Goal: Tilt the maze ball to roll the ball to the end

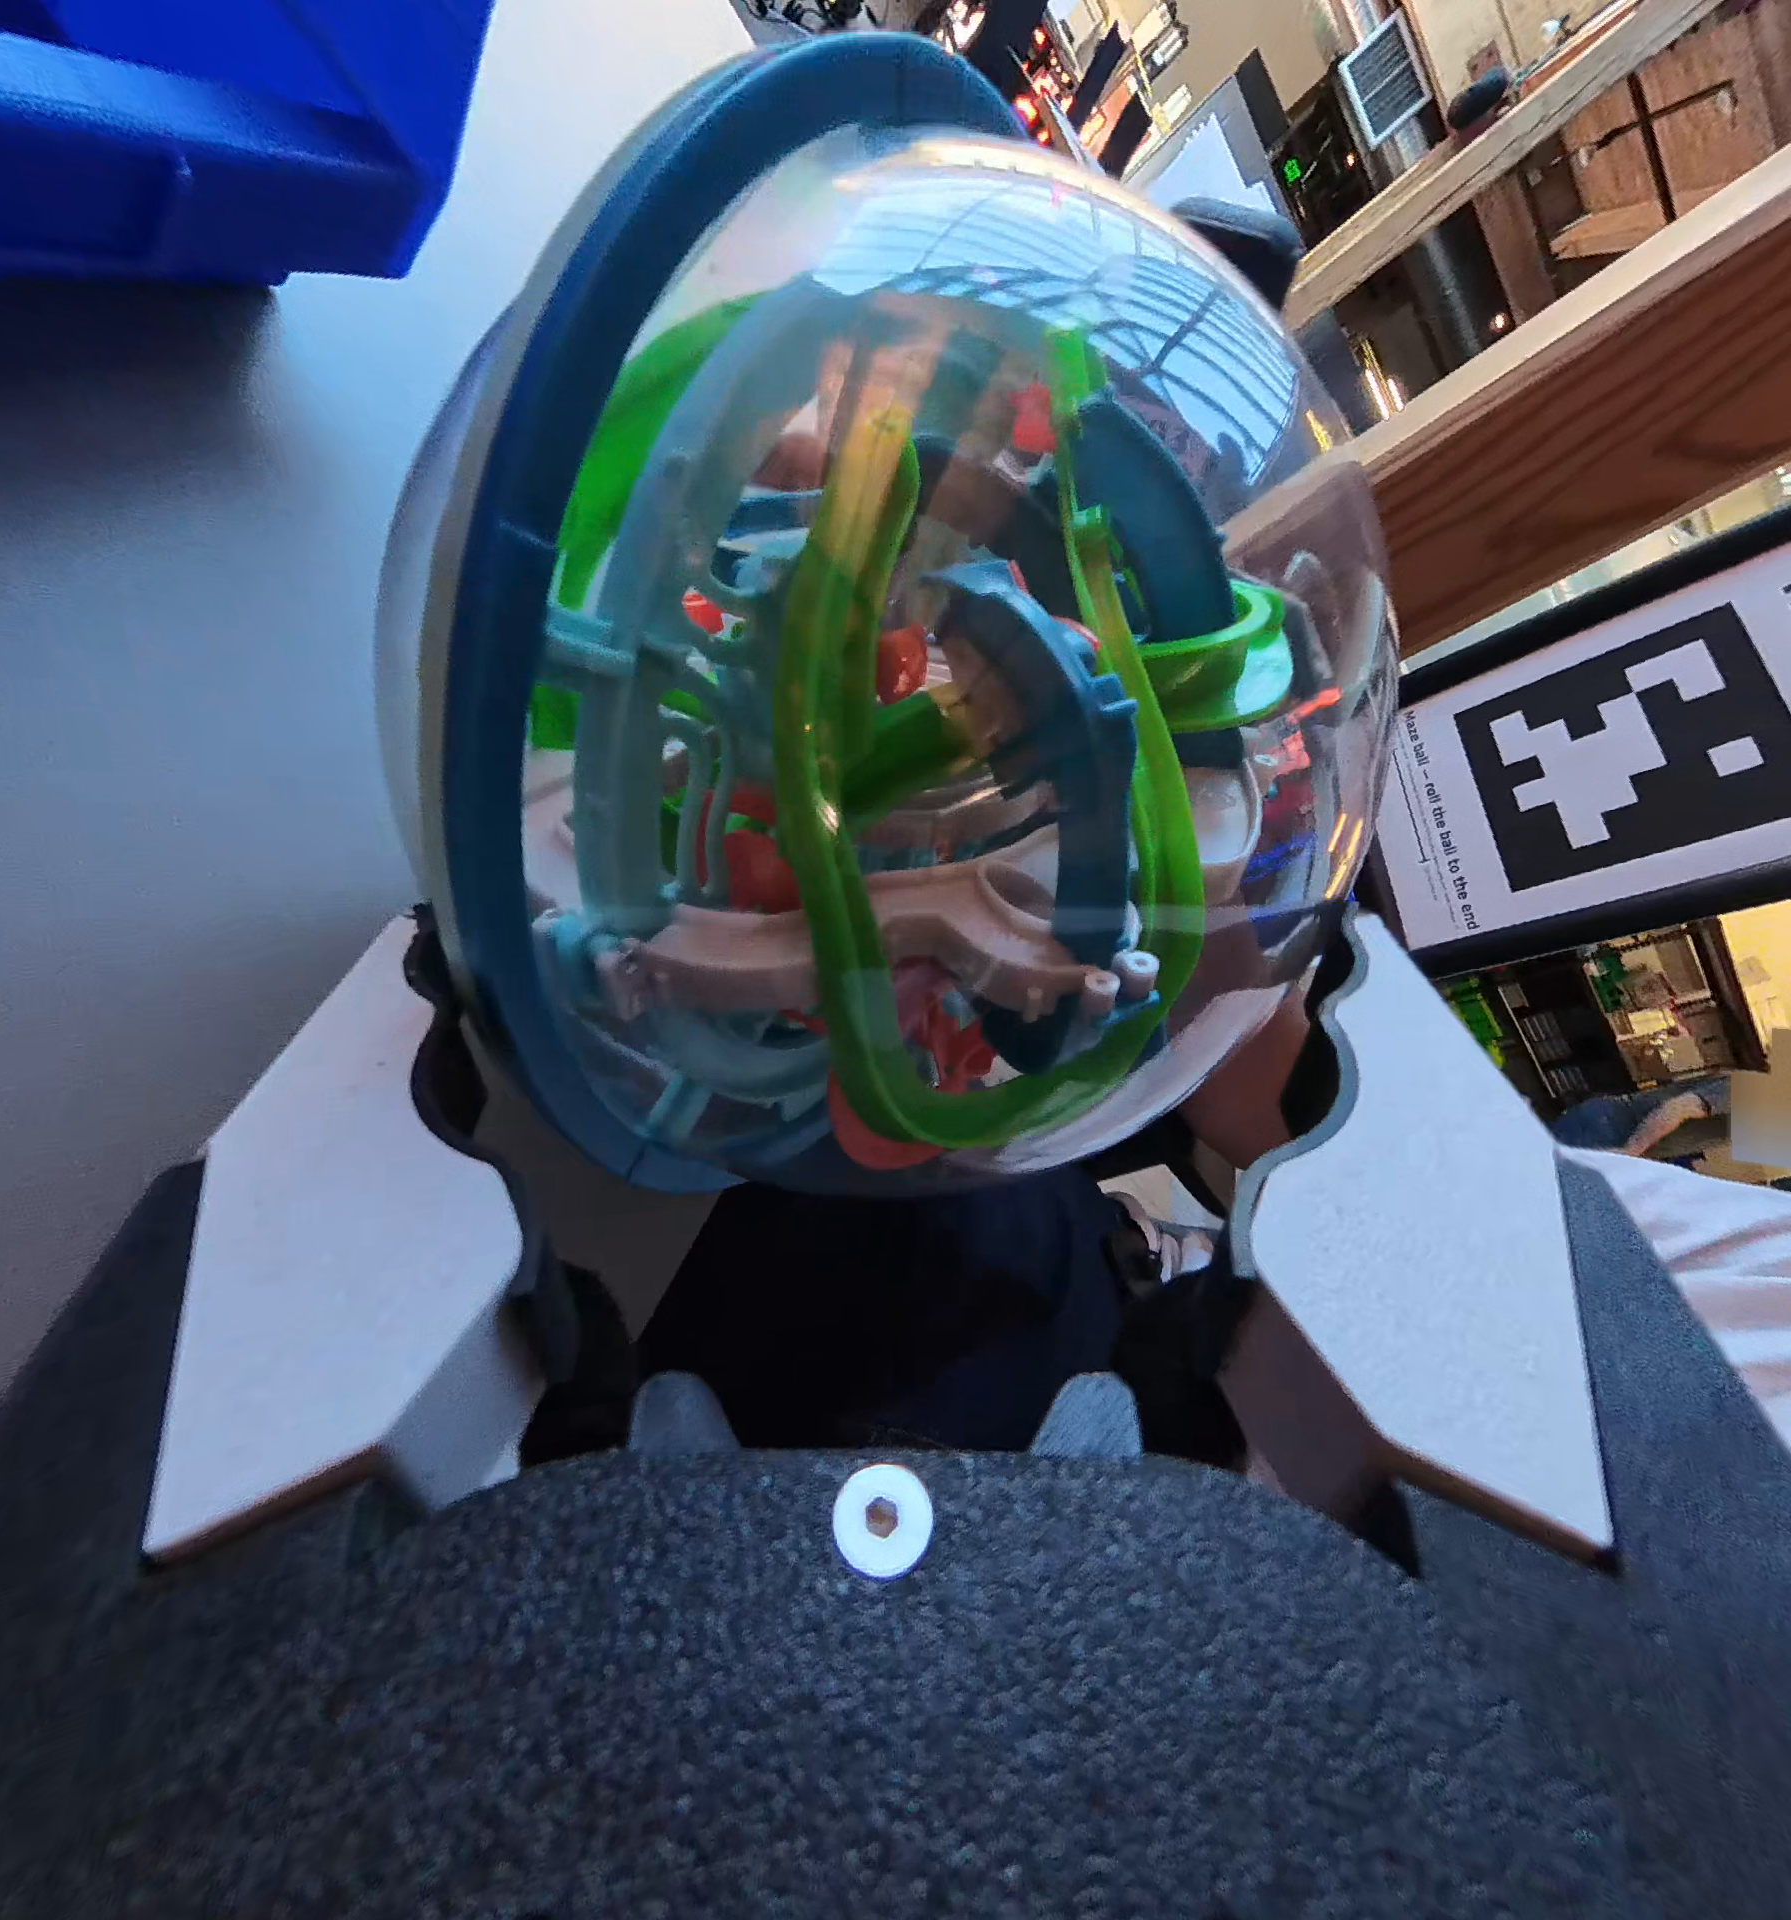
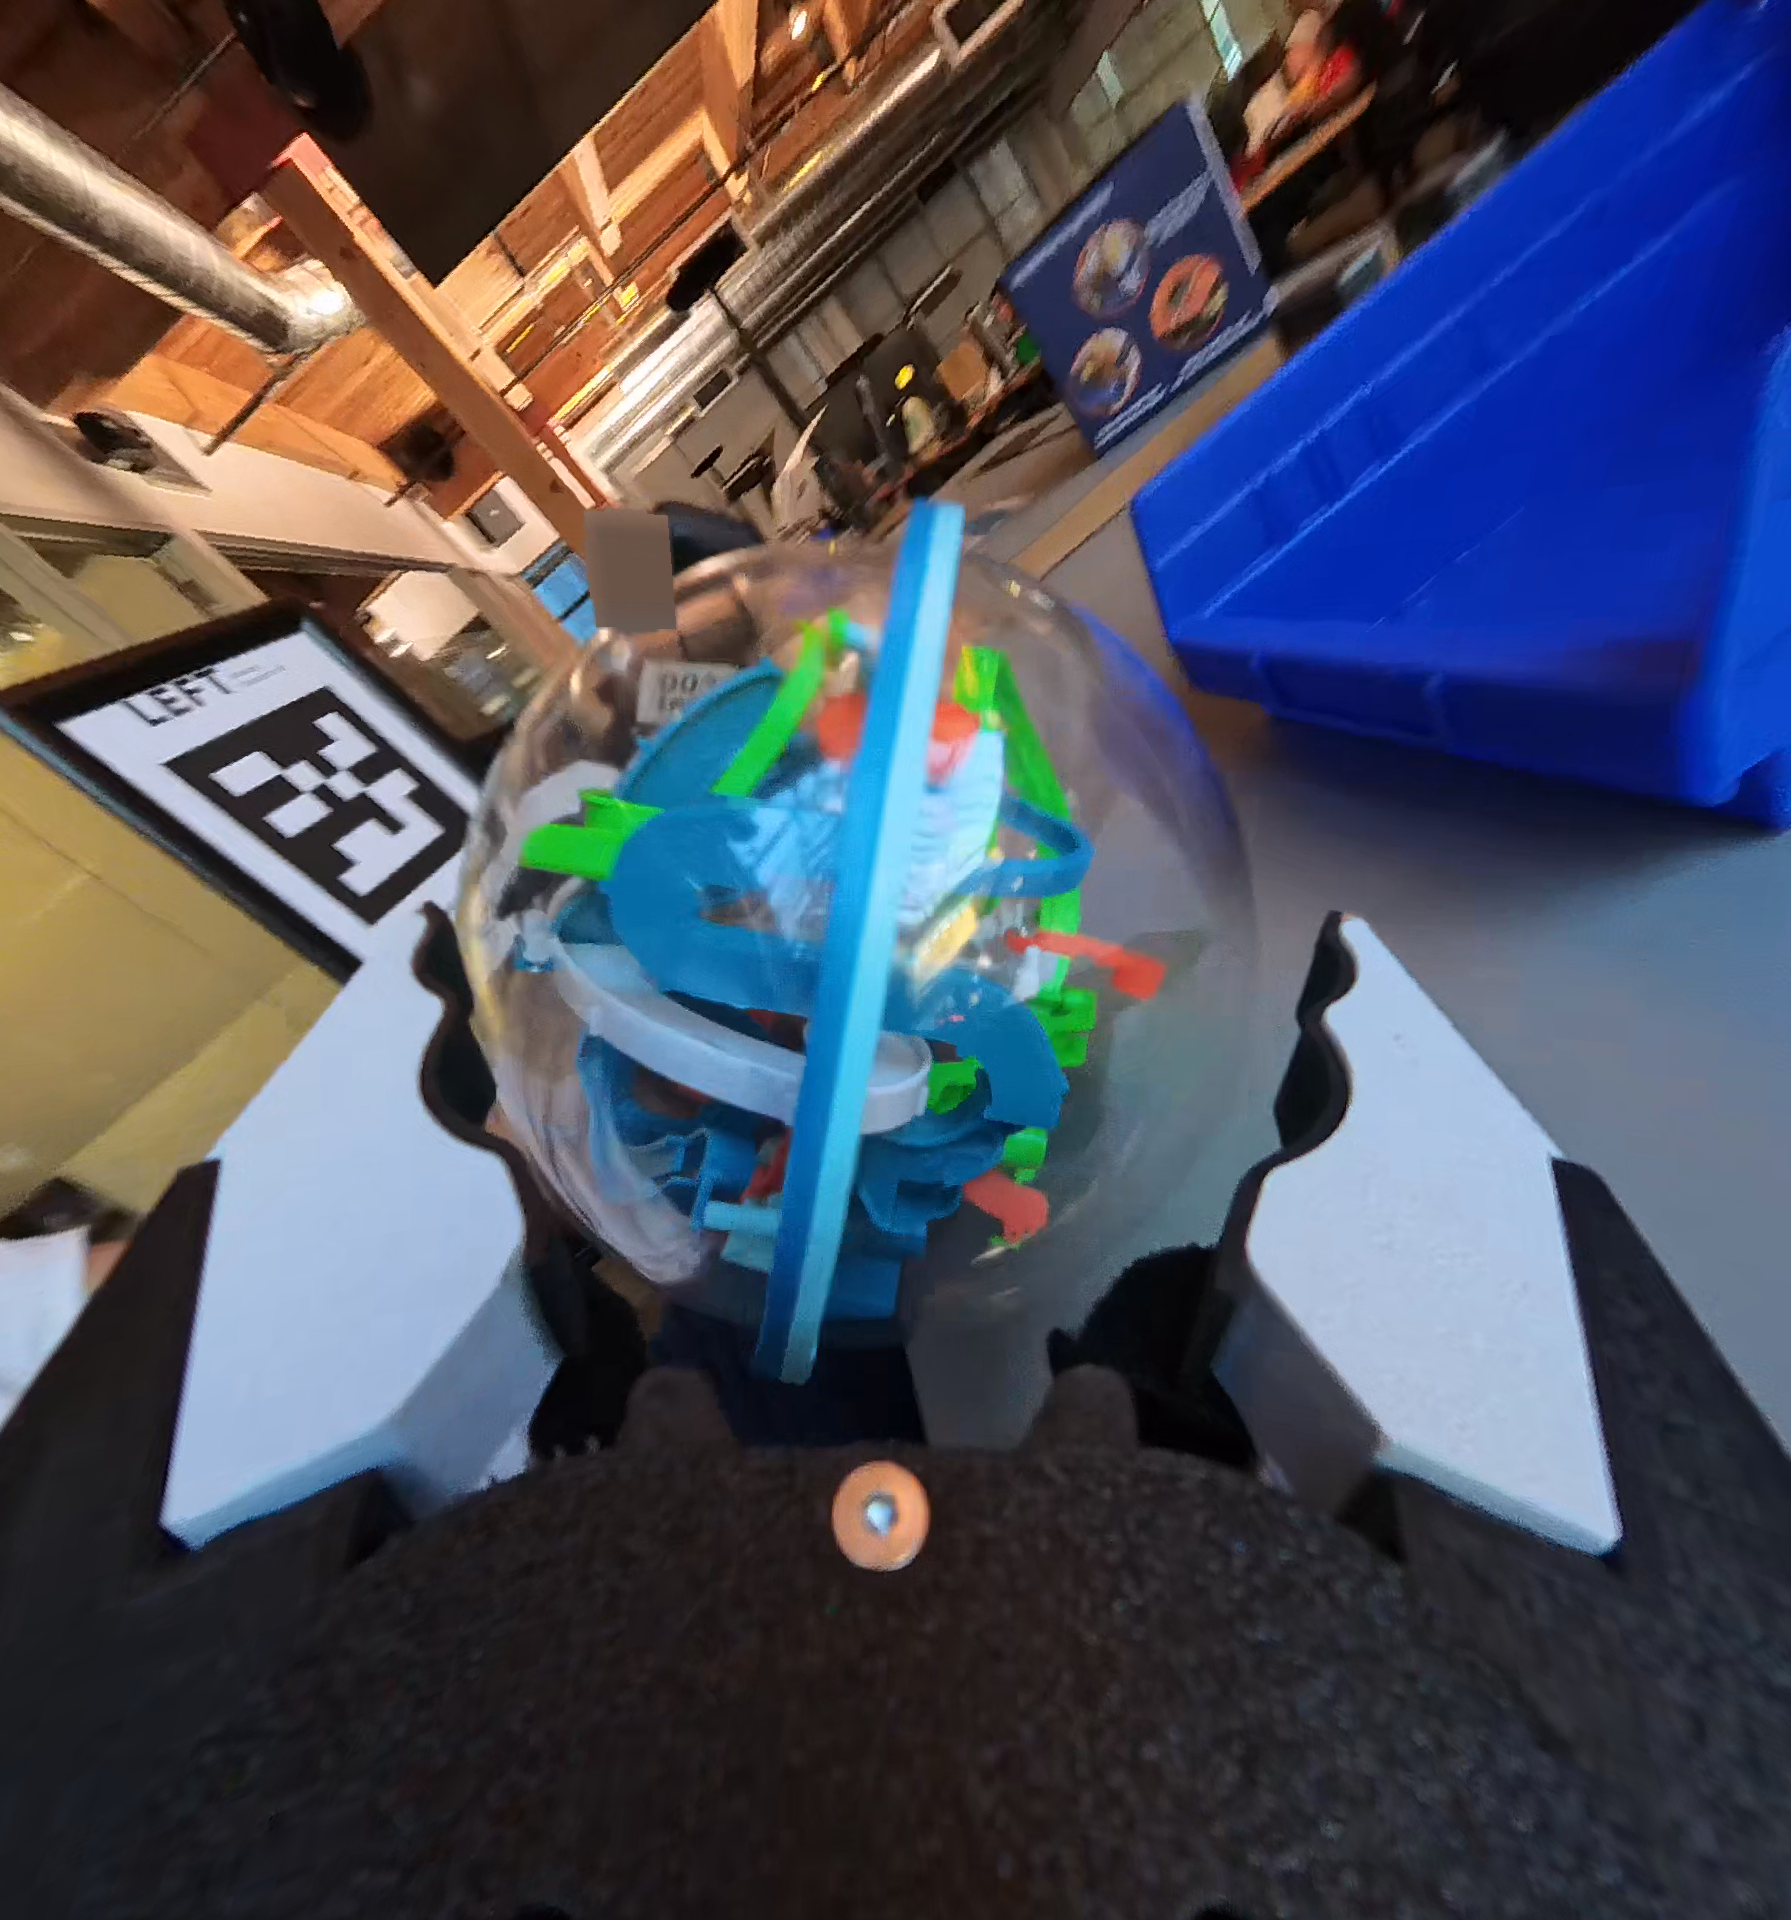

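Left wrist view, left to right: blue bin point(image 1: 164, 135) top left on the grey worktop point(image 1: 143, 623), then the maze ball point(image 1: 870, 665) dead centre, clamped between the fingers of your left hand-held gripper point(image 1: 880, 997). Its blue seam ring runs near vertical. Marker board point(image 1: 1639, 758) at right, leaning. Right wrist view: another marker board point(image 2: 278, 790) left, maze ball point(image 2: 849, 935) centre, your right hand-held gripper point(image 2: 880, 997) also clenched on it (both fingers touching the clear shell), blue bin point(image 2: 1556, 468) right, well apart from the ball. The small ball inside can't be picked out among the tracks.
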`<control>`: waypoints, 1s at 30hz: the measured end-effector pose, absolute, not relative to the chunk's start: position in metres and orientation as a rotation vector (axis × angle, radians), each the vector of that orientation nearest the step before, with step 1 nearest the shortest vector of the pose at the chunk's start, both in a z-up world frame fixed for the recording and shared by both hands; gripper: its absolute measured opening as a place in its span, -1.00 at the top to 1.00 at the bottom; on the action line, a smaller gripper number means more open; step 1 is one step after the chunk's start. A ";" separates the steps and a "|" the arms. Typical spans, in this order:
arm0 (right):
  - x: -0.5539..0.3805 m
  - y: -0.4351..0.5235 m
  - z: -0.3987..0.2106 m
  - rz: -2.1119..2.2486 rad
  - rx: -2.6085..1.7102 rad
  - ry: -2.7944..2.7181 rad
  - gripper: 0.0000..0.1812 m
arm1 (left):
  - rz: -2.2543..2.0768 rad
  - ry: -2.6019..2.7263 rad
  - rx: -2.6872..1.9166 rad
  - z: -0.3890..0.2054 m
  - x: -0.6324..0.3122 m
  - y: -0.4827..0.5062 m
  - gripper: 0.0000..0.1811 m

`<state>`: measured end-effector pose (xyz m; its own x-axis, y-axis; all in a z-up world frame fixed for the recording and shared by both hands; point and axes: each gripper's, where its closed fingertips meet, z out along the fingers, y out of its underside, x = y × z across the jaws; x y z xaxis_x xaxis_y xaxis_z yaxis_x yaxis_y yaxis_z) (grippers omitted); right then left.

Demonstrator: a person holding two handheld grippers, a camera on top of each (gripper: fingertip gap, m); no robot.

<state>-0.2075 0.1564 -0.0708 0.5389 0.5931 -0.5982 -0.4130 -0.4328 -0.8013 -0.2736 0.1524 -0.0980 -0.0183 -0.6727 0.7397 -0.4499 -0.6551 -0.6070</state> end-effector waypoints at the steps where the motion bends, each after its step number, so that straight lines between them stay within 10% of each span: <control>1: -0.201 0.154 -0.061 1.082 -1.639 -0.156 -0.68 | -1.743 1.184 -2.072 -0.098 -0.273 0.153 -0.71; 17: -0.238 0.151 -0.065 -0.145 -1.763 -0.591 -0.61 | -1.735 0.927 -2.219 -0.096 -0.262 0.161 -0.68; 30: -0.190 0.175 -0.077 0.306 -2.046 -0.534 -0.58 | -1.894 1.023 -2.003 -0.102 -0.282 0.195 0.29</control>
<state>-0.1902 0.1752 -0.0771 0.8724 0.4887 0.0005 0.2472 -0.4403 -0.8631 -0.2817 0.1953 -0.1015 -0.0613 -0.5979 0.7993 -0.3405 -0.7402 -0.5798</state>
